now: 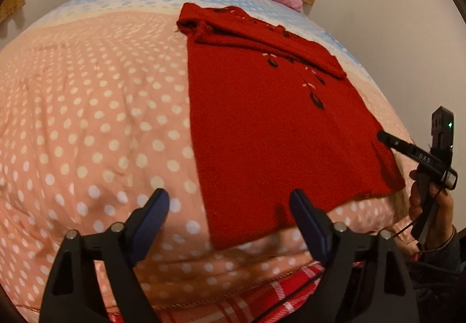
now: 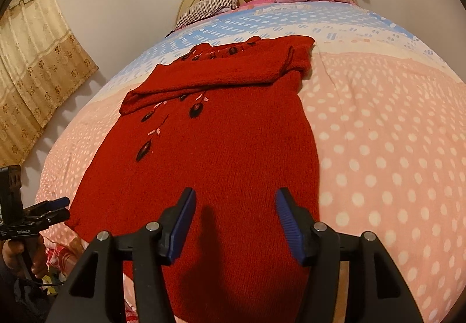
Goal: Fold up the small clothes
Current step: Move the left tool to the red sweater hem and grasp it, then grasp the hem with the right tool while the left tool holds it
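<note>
Knitted red sweater (image 2: 209, 154) with dark leaf embroidery lies flat on your pink polka-dot quilt (image 2: 378, 148), long axis running away from you toward the headboard, both sleeves folded across its chest. Your right gripper (image 2: 234, 224) hangs over the near hem, nearer than your left gripper (image 1: 230, 218) at its left corner; both stand apart, holding nothing. One sweater, two grippers.

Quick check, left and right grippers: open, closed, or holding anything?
Left gripper: open, holding nothing; it hangs over the near left corner of the red sweater.
Right gripper: open, holding nothing, above the sweater's near hem.
</note>
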The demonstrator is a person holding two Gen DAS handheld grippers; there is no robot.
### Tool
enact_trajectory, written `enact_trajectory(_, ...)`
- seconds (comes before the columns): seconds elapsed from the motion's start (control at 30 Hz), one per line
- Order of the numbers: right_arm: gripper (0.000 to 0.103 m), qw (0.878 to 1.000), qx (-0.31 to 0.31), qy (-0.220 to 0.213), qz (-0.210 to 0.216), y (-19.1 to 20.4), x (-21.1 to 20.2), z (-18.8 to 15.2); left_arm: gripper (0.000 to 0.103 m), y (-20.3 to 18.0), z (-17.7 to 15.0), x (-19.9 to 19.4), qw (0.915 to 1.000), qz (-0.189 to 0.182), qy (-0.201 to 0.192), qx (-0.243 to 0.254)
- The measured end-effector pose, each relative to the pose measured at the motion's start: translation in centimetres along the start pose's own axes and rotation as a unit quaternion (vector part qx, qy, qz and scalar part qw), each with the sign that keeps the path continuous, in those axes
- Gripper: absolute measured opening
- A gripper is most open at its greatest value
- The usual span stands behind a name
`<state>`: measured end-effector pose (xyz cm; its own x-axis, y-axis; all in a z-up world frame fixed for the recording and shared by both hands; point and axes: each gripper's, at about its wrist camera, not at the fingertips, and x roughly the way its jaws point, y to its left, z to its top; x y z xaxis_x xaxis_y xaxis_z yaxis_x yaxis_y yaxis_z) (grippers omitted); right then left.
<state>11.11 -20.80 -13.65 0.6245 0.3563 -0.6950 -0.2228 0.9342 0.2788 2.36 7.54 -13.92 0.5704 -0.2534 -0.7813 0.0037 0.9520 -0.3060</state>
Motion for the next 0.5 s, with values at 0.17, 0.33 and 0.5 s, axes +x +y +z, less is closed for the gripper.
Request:
enact_trajectory(0.17,0.059,1.000,0.009,-0.008,0.003,-0.12,-0.39,-0.62,0.077,-0.05,-0.42,0.36,0.9996,-0.024,0.008,-0.009)
enact_trajectory(0.33,0.060,1.000,0.008,-0.009,0.003,-0.11,-0.37,-0.57,0.055,-0.62,-0.71,0.34,0.9996,-0.026,0.007,0.001)
enact_trajectory(0.5,0.060,1.000,0.014,-0.012,0.005,-0.21,-0.49,-0.52,0.018,-0.84,-0.78,0.47,0.9996,-0.023,0.010,0.013)
